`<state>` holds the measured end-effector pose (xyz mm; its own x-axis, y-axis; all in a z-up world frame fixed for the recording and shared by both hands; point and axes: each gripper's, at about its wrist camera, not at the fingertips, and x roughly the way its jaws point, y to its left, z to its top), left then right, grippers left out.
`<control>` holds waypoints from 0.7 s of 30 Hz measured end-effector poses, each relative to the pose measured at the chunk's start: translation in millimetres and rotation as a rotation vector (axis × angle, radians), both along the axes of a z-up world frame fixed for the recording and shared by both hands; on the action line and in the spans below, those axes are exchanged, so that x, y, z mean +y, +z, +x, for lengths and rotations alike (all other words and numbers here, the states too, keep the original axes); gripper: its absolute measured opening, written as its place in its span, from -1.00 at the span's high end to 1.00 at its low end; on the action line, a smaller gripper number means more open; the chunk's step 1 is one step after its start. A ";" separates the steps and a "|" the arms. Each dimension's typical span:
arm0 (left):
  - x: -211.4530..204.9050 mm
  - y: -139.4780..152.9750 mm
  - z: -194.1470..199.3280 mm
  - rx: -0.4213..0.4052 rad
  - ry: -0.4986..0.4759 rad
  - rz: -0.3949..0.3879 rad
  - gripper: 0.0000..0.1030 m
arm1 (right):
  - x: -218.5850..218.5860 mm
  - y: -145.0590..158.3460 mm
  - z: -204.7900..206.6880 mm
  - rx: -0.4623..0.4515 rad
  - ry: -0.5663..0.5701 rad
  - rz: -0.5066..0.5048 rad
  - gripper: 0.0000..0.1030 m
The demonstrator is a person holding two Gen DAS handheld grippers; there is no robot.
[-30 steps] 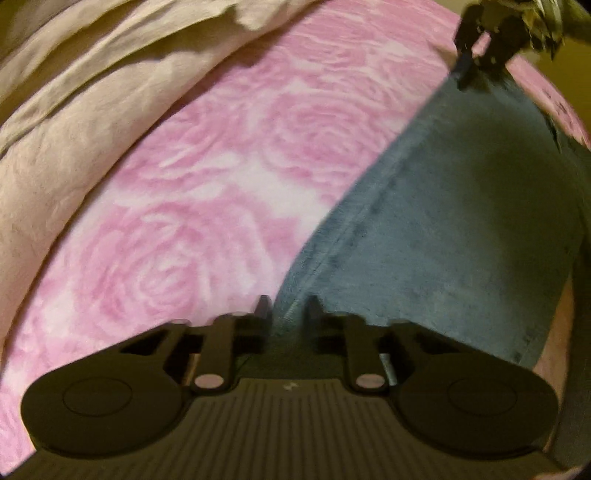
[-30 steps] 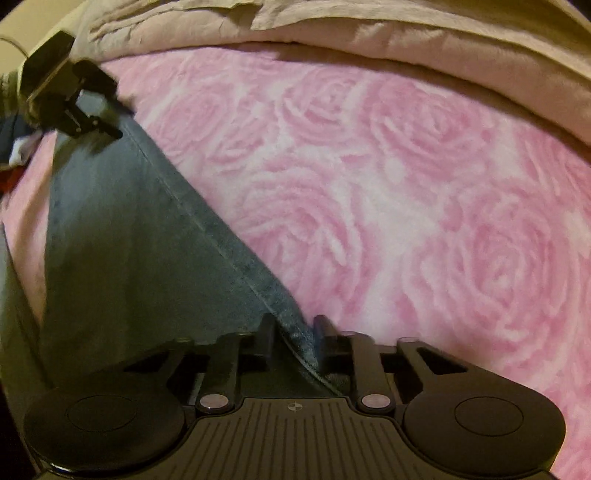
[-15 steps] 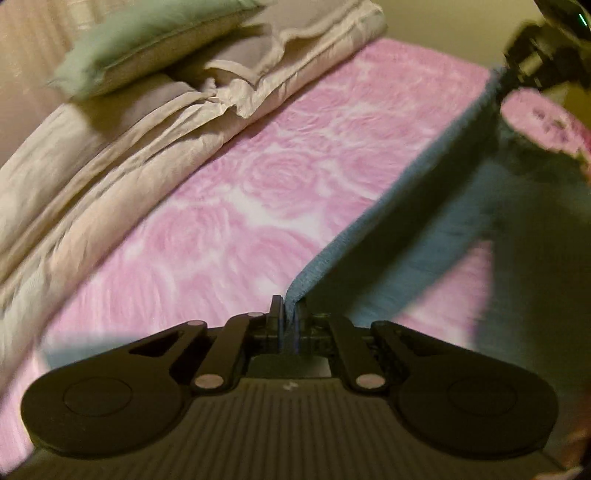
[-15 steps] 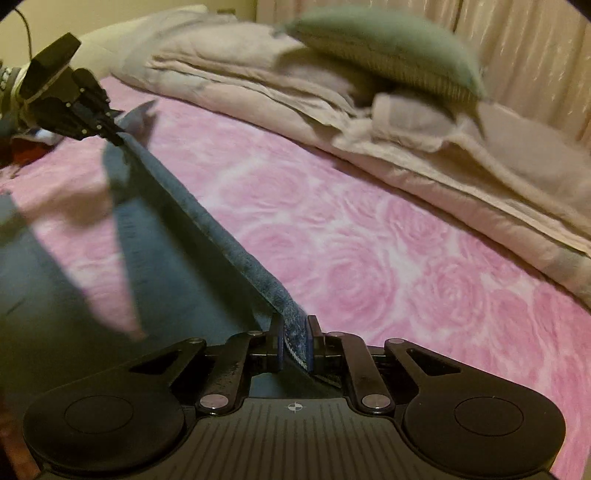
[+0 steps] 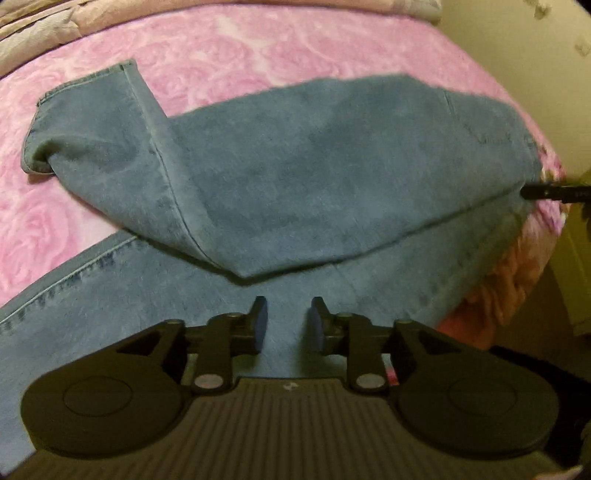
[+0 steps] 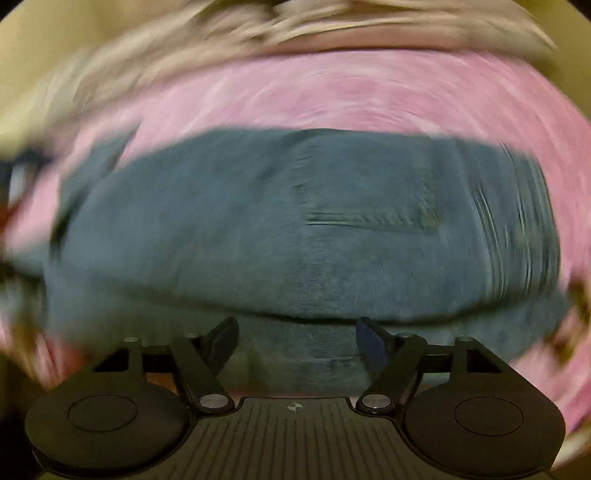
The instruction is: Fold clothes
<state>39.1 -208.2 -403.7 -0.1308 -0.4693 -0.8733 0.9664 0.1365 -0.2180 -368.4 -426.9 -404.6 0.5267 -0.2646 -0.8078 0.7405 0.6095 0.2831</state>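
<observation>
A pair of blue jeans [image 5: 317, 184] lies on the pink rose-patterned bedspread [image 5: 229, 48], with its upper part folded over onto the lower layer. One leg cuff [image 5: 77, 122] sticks out at the left. My left gripper [image 5: 286, 325] is open and empty just above the lower denim layer. My right gripper [image 6: 297, 341] is open and empty above the near edge of the jeans [image 6: 295, 229]; that view is motion-blurred. The tip of the right gripper [image 5: 554, 192] shows at the right edge of the left wrist view.
A beige rumpled duvet [image 5: 44, 26] lies along the far side of the bed. The bed's right edge [image 5: 524, 258] drops off beside a yellowish wall [image 5: 517, 40].
Both grippers had pinched the jeans' edge and lifted it. Now the folded part lies on the lower layer, both grippers have opened and drawn back, and the right one is moving fast.
</observation>
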 end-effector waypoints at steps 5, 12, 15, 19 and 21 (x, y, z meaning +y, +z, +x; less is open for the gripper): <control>15.2 -18.3 20.1 0.092 0.101 -0.137 0.53 | 8.6 -26.9 -23.1 -0.256 -0.265 0.010 -0.42; 71.4 -26.2 11.1 0.054 0.167 -0.328 0.49 | 52.7 -21.2 -47.2 -0.467 -0.438 -0.027 -0.42; 101.0 -13.6 5.6 0.027 0.238 -0.330 0.47 | 71.4 -8.1 -56.1 -0.477 -0.517 0.017 -0.41; 134.1 9.0 -0.3 0.000 0.342 -0.325 0.35 | 87.5 23.0 -76.7 -0.514 -0.541 0.019 -0.41; 146.2 20.6 -1.7 -0.004 0.388 -0.362 0.25 | 88.6 34.2 -89.0 -0.538 -0.559 -0.007 -0.41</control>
<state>37.3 -62.0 -383.0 0.1154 -0.7538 -0.6469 0.8605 0.4012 -0.3140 -457.3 -338.3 -370.4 0.6323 -0.6111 -0.4762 0.7005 0.1885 0.6883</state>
